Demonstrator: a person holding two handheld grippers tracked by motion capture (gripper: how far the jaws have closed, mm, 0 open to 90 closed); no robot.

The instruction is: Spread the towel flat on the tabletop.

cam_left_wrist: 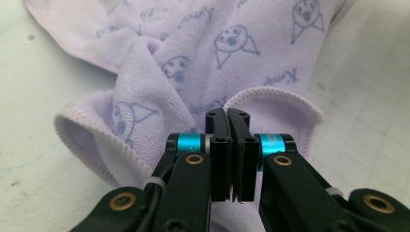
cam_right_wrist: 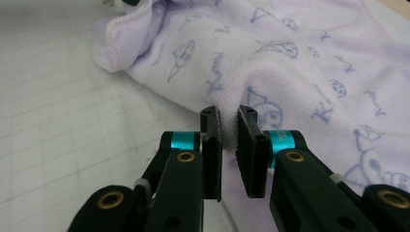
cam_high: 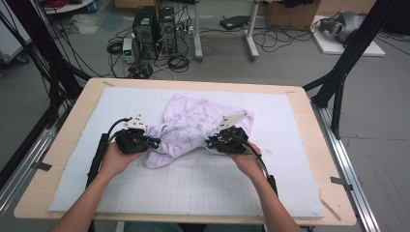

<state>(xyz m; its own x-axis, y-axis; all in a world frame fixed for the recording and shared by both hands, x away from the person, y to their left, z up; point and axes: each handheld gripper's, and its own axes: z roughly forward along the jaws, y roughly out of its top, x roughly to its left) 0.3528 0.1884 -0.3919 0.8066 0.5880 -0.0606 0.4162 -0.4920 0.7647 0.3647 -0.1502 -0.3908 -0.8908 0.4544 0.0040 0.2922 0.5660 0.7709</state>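
Observation:
A pale lilac towel [cam_high: 193, 123] printed with small blue cartoon faces lies crumpled on the white grid mat [cam_high: 203, 183]. My left gripper [cam_high: 155, 143] is at its left lower edge, and in the left gripper view the jaws [cam_left_wrist: 227, 116] stand pressed together on the towel's [cam_left_wrist: 232, 43] stitched hem. My right gripper [cam_high: 209, 141] is at the towel's right lower part. In the right gripper view its jaws [cam_right_wrist: 228, 113] stand a narrow slit apart, with a raised fold of the towel [cam_right_wrist: 300, 63] pinched between the tips.
The mat covers a wooden table [cam_high: 63, 145] with bare wood around its rim. Black frame legs [cam_high: 338, 82] stand at the table's far corners. Computer towers [cam_high: 154, 29] and cables lie on the floor beyond.

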